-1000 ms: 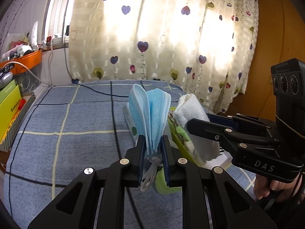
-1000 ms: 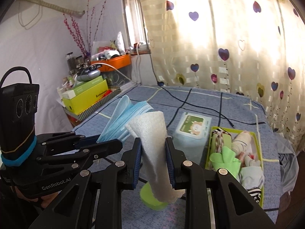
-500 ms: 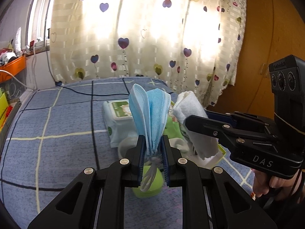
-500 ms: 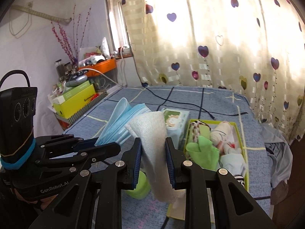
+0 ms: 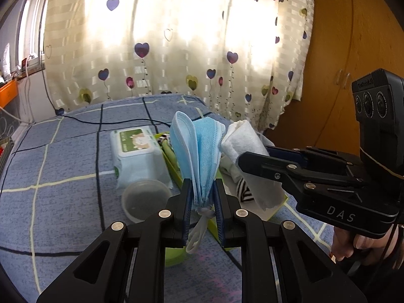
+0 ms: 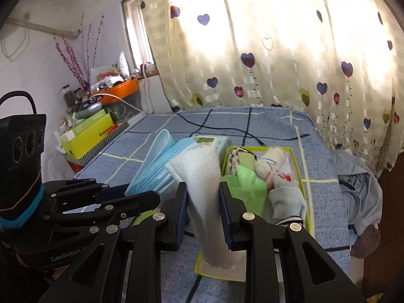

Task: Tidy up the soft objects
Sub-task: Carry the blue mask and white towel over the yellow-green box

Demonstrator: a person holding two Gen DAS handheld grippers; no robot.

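Masks (image 5: pixel 199 156) are pinched in the left tool (image 5: pixel 202 202), a white cloth (image 6: pixel 204 189) in the right tool (image 6: pixel 203 202).

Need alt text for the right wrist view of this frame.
The right gripper pinches a rolled white cloth above a green tray of soft items on a blue bed. Beside it, the left gripper holds blue face masks.

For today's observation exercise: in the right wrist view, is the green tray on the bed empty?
No. The green tray already holds several soft things, including a green cloth and a grey sock.
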